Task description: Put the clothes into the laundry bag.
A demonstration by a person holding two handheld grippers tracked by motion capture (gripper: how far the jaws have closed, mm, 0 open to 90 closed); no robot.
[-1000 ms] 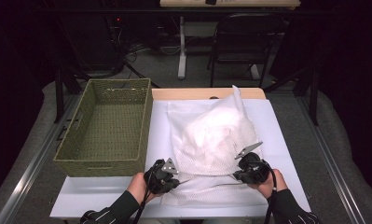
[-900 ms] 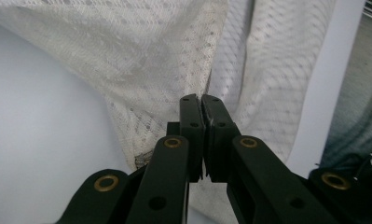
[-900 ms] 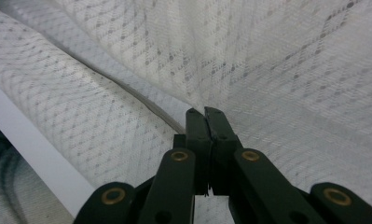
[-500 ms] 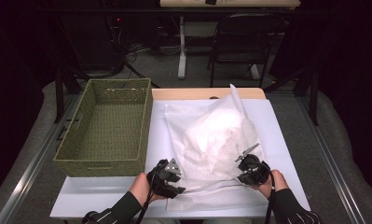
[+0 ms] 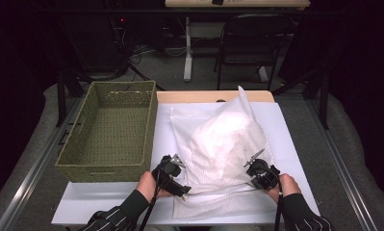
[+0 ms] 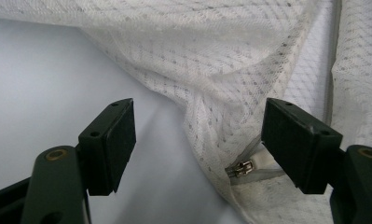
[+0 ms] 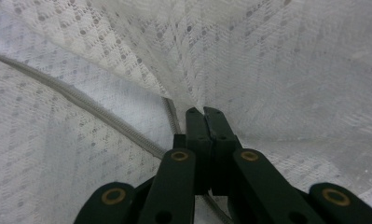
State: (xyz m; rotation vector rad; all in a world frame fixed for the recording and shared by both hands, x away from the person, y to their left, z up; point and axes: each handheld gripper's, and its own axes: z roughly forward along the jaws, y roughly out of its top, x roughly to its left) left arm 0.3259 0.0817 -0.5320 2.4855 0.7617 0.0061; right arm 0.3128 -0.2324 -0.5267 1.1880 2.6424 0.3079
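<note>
A white mesh laundry bag (image 5: 223, 149) lies on the white table sheet (image 5: 295, 144), taking up the middle and right of it, with something pale bulked inside and one corner standing up at the far side. To its left, just beside it, a green woven basket (image 5: 110, 132) sits along the left edge of the table; bare sheet runs along the right edge and the near left corner, so there is free room on those sides.

The left gripper (image 5: 177, 180) sits at the bag's near left corner. Its jaws have just been opening and now stand wide, with the mesh fold and the small metal zipper pull (image 6: 240, 168) lying between them, close to one pad (image 6: 295, 140) but not pressed. The right gripper (image 5: 257, 166) is at the bag's near right, jaws squeezed together on a pinch of the mesh beside the zipper track (image 7: 109, 123); what exactly lies under the pads is hard to tell.

Both forearms come in from the near edge, sleeves striped, each hand (image 5: 148, 183) wrapped behind its gripper and pointing inward toward the bag.
</note>
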